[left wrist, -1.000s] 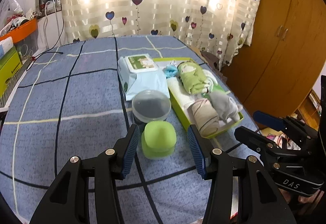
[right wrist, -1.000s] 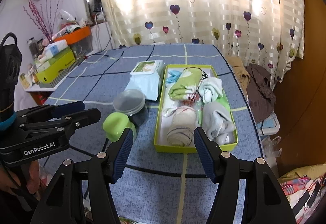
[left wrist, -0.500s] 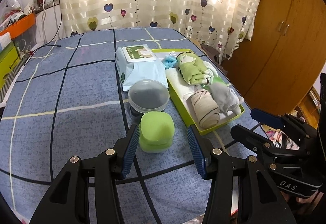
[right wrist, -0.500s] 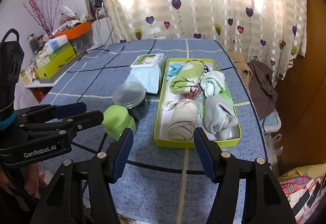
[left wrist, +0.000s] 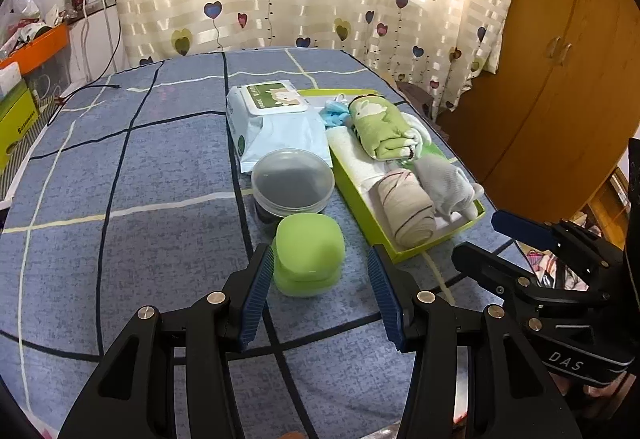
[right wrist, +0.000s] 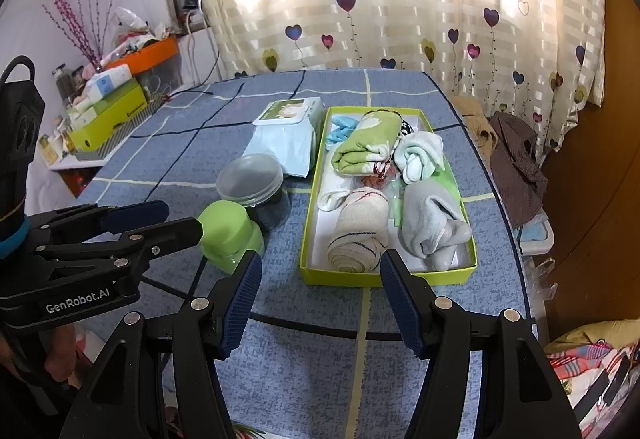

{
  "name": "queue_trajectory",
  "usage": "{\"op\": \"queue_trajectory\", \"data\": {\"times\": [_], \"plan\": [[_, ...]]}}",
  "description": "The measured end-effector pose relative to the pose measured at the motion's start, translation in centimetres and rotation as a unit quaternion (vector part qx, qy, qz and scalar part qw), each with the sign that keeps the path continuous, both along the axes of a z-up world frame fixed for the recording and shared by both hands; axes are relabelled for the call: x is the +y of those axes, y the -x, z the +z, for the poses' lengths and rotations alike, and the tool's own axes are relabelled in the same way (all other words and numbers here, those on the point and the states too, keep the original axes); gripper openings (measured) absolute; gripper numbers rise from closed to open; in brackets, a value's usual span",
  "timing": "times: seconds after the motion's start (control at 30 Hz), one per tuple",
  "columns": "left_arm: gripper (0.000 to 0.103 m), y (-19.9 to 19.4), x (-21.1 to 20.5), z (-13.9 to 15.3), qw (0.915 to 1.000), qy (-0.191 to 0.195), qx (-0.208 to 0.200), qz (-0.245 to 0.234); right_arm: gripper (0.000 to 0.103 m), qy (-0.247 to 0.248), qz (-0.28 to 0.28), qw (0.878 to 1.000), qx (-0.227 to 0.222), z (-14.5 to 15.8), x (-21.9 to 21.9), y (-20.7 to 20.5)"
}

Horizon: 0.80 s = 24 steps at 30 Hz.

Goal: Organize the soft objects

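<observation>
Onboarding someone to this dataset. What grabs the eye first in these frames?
The yellow-green tray at the right of the blue checked table, packed with rolled soft things: a green towel, a beige roll, a grey sock bundle. To its left, a bright green squishy block sits between the open left gripper fingers, in front of a lidded clear jar. The right gripper hovers open before the tray.

The green container (right wrist: 230,235) is partly hidden behind the left gripper (right wrist: 176,219).
</observation>
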<state>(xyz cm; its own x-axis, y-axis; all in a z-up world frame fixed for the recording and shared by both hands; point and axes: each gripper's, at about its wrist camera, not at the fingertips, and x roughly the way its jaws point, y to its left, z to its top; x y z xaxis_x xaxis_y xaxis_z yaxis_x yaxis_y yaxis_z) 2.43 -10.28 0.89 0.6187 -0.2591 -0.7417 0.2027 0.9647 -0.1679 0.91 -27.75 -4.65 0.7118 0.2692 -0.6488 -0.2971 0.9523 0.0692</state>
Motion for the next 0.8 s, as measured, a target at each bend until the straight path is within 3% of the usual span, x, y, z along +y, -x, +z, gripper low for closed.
{"op": "queue_trajectory", "data": {"times": [0.8], "plan": [[0.05, 0.01, 0.03, -0.13, 1.0, -0.007, 0.005, 0.0, 0.062, 0.0, 0.002, 1.0, 0.003, -0.04, 0.02, -0.16]]}}
